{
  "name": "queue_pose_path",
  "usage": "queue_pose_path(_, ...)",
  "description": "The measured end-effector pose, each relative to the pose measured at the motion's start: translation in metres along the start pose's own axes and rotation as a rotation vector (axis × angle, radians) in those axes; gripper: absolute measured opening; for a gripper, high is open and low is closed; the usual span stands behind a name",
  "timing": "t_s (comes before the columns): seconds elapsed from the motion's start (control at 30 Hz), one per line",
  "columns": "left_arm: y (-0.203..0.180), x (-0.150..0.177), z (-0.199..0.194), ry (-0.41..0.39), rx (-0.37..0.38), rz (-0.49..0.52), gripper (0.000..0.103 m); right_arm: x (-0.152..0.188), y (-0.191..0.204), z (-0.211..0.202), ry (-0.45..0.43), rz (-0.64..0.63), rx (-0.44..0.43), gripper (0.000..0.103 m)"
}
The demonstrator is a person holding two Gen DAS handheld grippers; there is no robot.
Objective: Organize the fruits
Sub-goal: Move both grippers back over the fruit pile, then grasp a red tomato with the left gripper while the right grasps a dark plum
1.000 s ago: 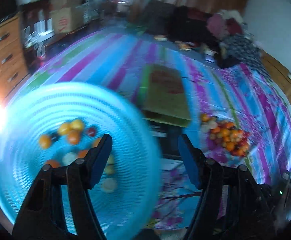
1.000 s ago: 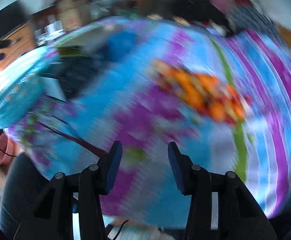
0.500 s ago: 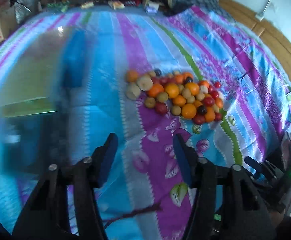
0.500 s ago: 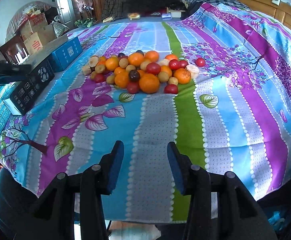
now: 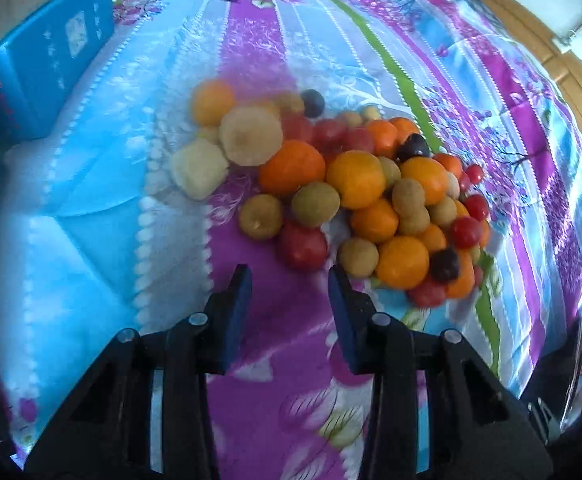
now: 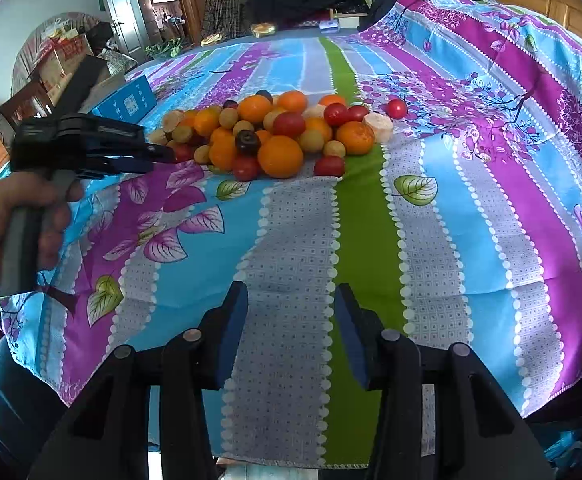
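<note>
Item: fruit pile point(image 5: 355, 196), lying loose on a striped, leaf-printed cloth point(image 6: 471, 240) that is covering what is probably a bed; the cloth is draping over the near edge. Contents: oranges, red tomato-like fruits, small brown-green round fruits, a few dark plums, and pale peeled-looking pieces at the pile's far left in the left wrist view. A blue box point(image 5: 47, 68) is sitting apart from the pile, to its left. Left tool point(image 5: 289, 280): released, jaws standing apart with nothing between them, hovering just short of a red fruit point(image 5: 303, 246) at the pile's near edge. Right tool point(image 6: 291, 300): likewise spread and holding nothing, hanging well back from the pile over the grey and green stripes. Handling, as judged: the pieces are looking light and round, so they are likely rolling at a nudge; the red fruit is probably smooth-skinned and soft, bruising or splitting under a hard squeeze, while the oranges are looking firmer. Best hold: across the widest part of one outlying piece, pads on opposite sides, closing gently. Neighbours are touching, so a jaw is risking a knock to the adjacent brown fruit point(image 5: 261, 216).
</note>
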State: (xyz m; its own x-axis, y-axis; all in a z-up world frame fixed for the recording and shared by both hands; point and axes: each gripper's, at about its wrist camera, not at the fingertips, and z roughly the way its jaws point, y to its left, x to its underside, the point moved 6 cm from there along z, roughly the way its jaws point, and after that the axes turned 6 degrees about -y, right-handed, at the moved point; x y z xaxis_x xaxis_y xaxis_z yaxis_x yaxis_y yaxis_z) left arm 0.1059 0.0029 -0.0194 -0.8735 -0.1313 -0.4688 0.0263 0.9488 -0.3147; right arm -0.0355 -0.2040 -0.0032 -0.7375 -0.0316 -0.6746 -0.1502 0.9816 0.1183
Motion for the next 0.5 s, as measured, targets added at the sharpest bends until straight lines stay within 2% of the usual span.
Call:
queue_pose_path(0.3, -0.006, -0.01, 0.017, -0.024, -0.047, 0.019, 0.039, 0.0, -0.003, 0.002, 0.002, 0.022, -0.028, 0.05)
queue_pose_path(0.33, -0.006, -0.01, 0.017, -0.033, -0.063, 0.031, 0.031, -0.001, -0.003, 0.001, -0.002, 0.025, -0.031, 0.05)
queue_pose_path(0.5, -0.007, -0.004, 0.003, -0.069, -0.074, 0.085, 0.03, -0.008, -0.003, -0.003, -0.016, 0.024, -0.05, 0.05)
